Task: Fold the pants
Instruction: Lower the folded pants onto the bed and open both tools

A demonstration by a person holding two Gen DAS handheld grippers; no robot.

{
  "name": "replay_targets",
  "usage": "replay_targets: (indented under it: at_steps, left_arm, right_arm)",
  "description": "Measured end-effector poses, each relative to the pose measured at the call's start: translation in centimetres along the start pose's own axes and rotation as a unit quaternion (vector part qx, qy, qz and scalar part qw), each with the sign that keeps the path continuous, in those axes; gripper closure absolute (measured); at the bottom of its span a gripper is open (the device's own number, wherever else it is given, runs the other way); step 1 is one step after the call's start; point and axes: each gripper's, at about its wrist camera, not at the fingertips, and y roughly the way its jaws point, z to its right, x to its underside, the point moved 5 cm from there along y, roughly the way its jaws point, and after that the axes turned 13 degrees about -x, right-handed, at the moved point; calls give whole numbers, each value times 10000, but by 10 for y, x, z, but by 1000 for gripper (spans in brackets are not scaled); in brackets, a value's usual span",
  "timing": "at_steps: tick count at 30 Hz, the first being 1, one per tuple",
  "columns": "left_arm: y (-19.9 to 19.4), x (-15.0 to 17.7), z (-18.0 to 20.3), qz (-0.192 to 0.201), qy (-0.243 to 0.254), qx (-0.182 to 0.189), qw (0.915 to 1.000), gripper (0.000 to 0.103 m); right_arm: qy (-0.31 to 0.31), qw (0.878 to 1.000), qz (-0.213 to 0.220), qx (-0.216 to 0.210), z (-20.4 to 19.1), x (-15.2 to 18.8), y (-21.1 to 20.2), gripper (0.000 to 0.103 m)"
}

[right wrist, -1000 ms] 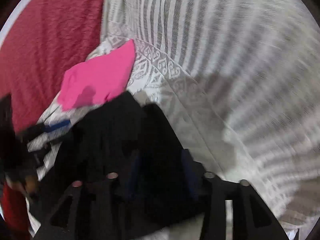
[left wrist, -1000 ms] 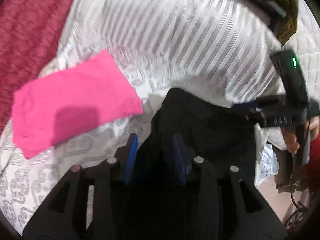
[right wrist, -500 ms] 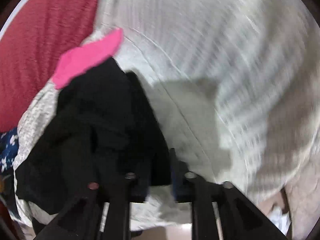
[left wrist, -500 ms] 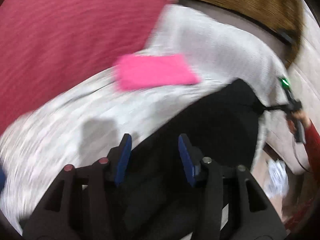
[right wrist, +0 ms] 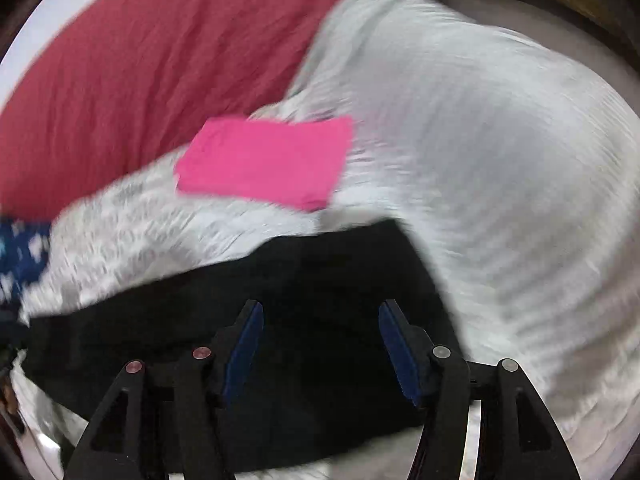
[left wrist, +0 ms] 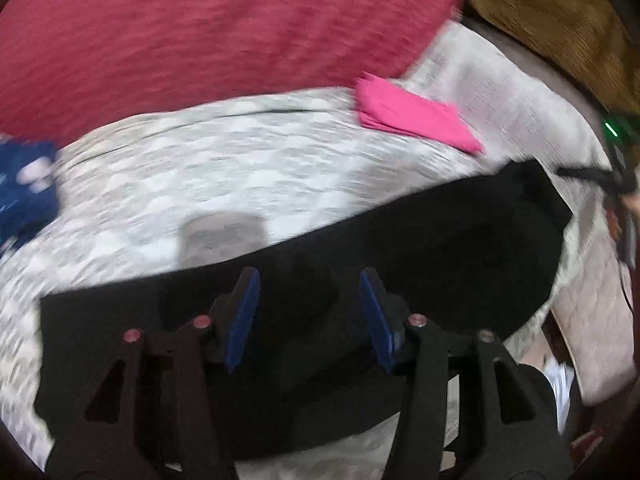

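Black pants point(left wrist: 420, 248) lie stretched out flat across the grey patterned bedspread point(left wrist: 240, 168), also seen in the right wrist view point(right wrist: 320, 272). My left gripper point(left wrist: 308, 280) is open, its blue pads apart just above the pants, holding nothing. My right gripper point(right wrist: 320, 312) is open over the pants' right end, also empty. In the left wrist view the other gripper point(left wrist: 618, 168) shows at the far right edge, near the pants' corner. Both views are motion-blurred.
A folded pink garment point(right wrist: 264, 160) lies on the bed beyond the pants, also in the left wrist view point(left wrist: 412, 116). A red blanket point(left wrist: 200, 28) covers the far side. A blue patterned cloth point(right wrist: 20, 256) sits at the left. The bed edge and floor point(left wrist: 560, 380) are at the right.
Both grippers were shut on the bunched pants a second ago. They moved apart, spread the pants flat on the bed, and have opened and let go.
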Motion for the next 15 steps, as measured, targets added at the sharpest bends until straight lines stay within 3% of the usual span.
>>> replay_targets:
  at_steps: [2, 5, 8, 11, 15]
  left_arm:
    - [23, -11, 36, -35, 525, 324, 9981, 50]
    - [49, -23, 81, -20, 1321, 676, 9889, 50]
    - [81, -34, 118, -90, 2014, 899, 9753, 50]
    - [100, -39, 141, -92, 2445, 1010, 9643, 50]
    - [111, -40, 159, -165, 2552, 1360, 9571, 50]
  right_arm:
    - [-166, 9993, -293, 189, -15, -5, 30, 42]
    - [-193, 9975, -661, 130, -20, -12, 66, 43]
    - [341, 9966, -734, 140, 5, -21, 73, 42]
    - [981, 9921, -781, -27, 21, -30, 79, 42]
    - [1393, 9844, -1074, -72, 30, -34, 108, 37]
